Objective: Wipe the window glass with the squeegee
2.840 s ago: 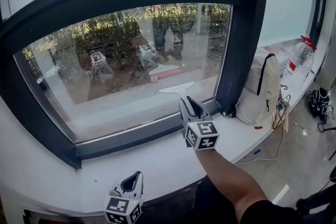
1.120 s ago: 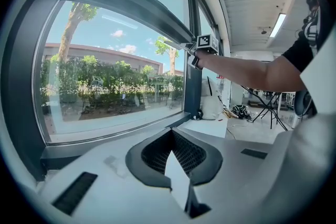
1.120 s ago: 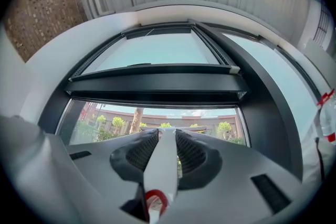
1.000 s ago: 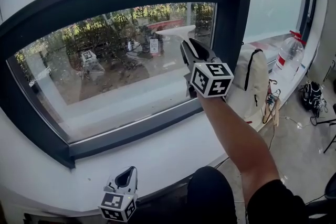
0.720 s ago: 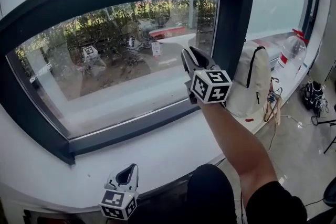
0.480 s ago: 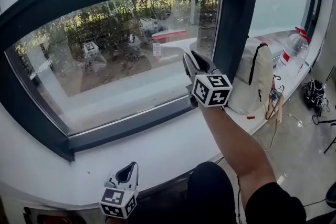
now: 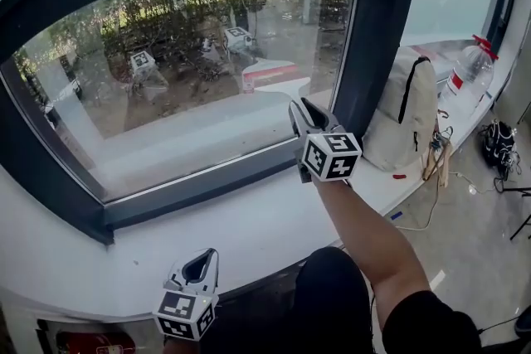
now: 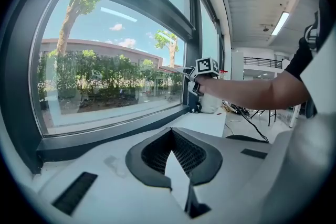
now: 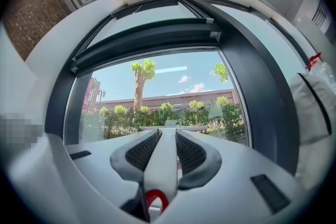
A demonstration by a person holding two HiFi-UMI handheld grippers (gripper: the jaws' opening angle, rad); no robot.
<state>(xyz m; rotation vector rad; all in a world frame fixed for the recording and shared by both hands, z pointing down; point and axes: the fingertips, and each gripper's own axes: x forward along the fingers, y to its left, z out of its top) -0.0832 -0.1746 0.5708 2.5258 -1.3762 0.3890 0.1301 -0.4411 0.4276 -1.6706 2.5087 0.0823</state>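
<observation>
right hand-held gripper (image 7: 303, 108) clamped on squeegee (image 7: 280, 86) handle | blade against window glass (image 7: 166, 70), lower right part | left hand-held gripper (image 7: 207, 257) closed, empty, low before sill (image 7: 249, 228)

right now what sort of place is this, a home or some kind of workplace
Likely a workplace, perhaps an office or lab, though that is not certain. A large dark-framed window looks onto shrubs. Its white sill holds a bag and a spray bottle, and cables lie on the floor.
</observation>
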